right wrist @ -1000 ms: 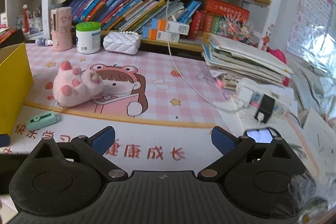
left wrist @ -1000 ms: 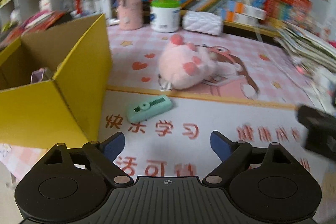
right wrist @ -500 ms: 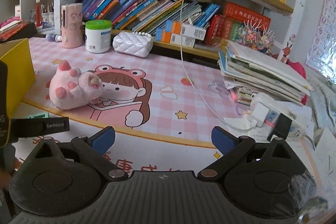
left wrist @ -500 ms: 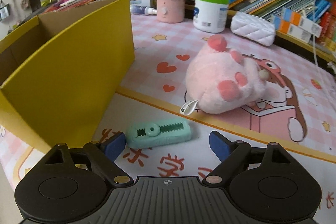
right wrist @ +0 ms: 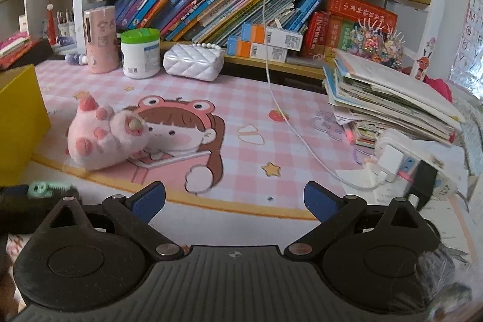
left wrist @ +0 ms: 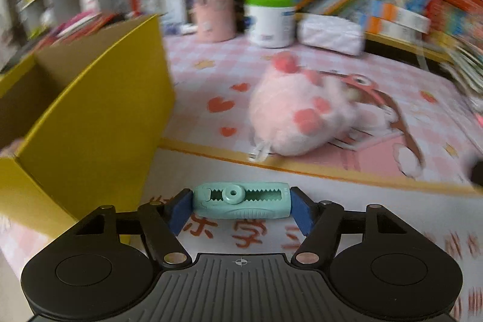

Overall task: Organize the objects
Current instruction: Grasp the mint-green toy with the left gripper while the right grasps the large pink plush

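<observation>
Crammed bookshelves (right wrist: 211,11) behind pink desk mat (right wrist: 271,98)

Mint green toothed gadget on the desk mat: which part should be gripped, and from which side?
Grip the mint green gadget by its two short rounded ends, coming from the near side, angled down. It lies flat and crosswise to the left gripper, whose jaws have just been closing and now press both ends. Its toothed slot faces up, giving no flat hold.

I count one mint-green toothed gadget (left wrist: 240,200), one pink plush toy (right wrist: 107,138), one yellow cardboard box (left wrist: 90,122), one pink tumbler (right wrist: 101,39), one green-lidded white tub (right wrist: 140,53) and one quilted white purse (right wrist: 193,62). I carry two hand-held grippers, my left hand-held gripper (left wrist: 240,208) and my right hand-held gripper (right wrist: 234,201).
</observation>
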